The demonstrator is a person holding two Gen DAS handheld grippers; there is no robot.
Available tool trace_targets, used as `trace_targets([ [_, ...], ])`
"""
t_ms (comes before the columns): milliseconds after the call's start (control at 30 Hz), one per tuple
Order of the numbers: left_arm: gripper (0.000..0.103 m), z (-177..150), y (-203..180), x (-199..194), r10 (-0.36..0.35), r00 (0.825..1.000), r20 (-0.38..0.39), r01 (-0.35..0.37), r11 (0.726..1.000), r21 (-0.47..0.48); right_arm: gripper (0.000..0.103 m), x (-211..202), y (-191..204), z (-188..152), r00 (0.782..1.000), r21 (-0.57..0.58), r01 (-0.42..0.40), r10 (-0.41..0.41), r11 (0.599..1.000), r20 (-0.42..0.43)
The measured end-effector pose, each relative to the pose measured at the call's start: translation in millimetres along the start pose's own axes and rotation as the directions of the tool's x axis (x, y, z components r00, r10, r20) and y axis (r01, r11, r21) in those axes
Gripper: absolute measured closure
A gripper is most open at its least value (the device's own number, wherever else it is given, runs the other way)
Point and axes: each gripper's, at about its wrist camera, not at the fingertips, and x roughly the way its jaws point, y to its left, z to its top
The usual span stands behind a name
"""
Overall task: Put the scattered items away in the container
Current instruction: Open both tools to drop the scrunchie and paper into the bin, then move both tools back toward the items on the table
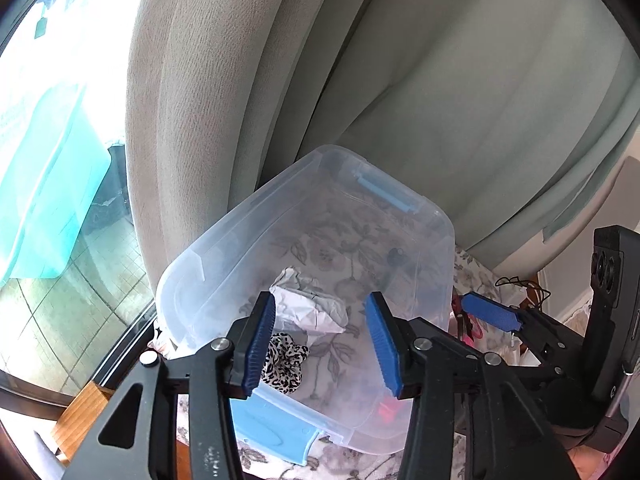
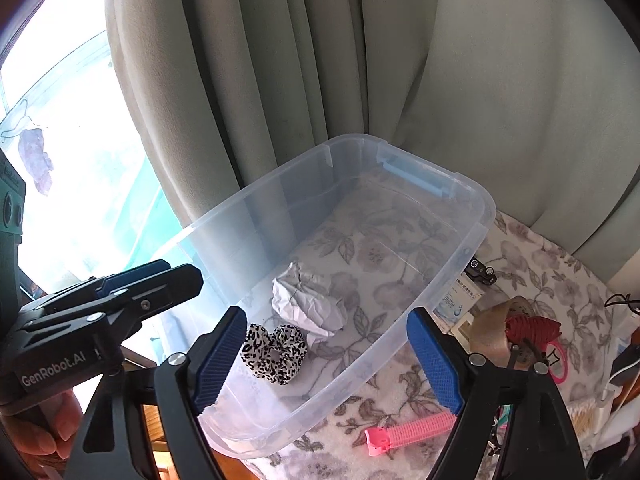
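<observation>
Seen first from the left wrist, a clear plastic container [image 1: 436, 240] with pale blue latches sits on a floral cloth [image 1: 466, 268] in front of grey-green curtains [image 1: 460, 80]. Inside it lie a crumpled ball of white paper [image 1: 308, 304] and, just beside it toward the near wall, a black-and-white spotted scrunchie [image 1: 282, 360]. The left gripper [image 1: 322, 344] hangs over the near part of the container with its blue pads apart and nothing between them; the scrunchie lies below, apart from the pads. Off to the right, beyond the container's wall, the right gripper [image 1: 492, 316] reaches over the cloth.

Next, from the right wrist, the same container [image 2: 480, 216] holds only the paper ball [image 2: 308, 300] and the scrunchie [image 2: 274, 352], which touch each other near its lower left corner; the rest of its floor is bare. The right gripper [image 2: 328, 360] stands wide apart and holds nothing. Outside the container on the cloth [image 2: 540, 264] lie a pink hair clip [image 2: 412, 430], a small white box [image 2: 460, 296], a small black object [image 2: 482, 270] and a red coil of cord [image 2: 532, 328]. The left gripper [image 2: 152, 276] shows at the left, gripped by a hand [image 2: 48, 428].
</observation>
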Motion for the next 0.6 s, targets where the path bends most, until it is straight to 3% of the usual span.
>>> trace_targets([
  [367,0.035,13,-5,-7,-0.026,1.000,-0.002,0.026,1.000,-0.002,0.018,-5,2,-6,1.000,-0.007,0.015,-0.015,1.000,0.001],
  [600,0.032,13,-10,0,-0.039,0.999,-0.003,0.039,0.999,-0.002,0.018,-12,0,-14,1.000,0.005,0.016,-0.016,1.000,-0.002],
])
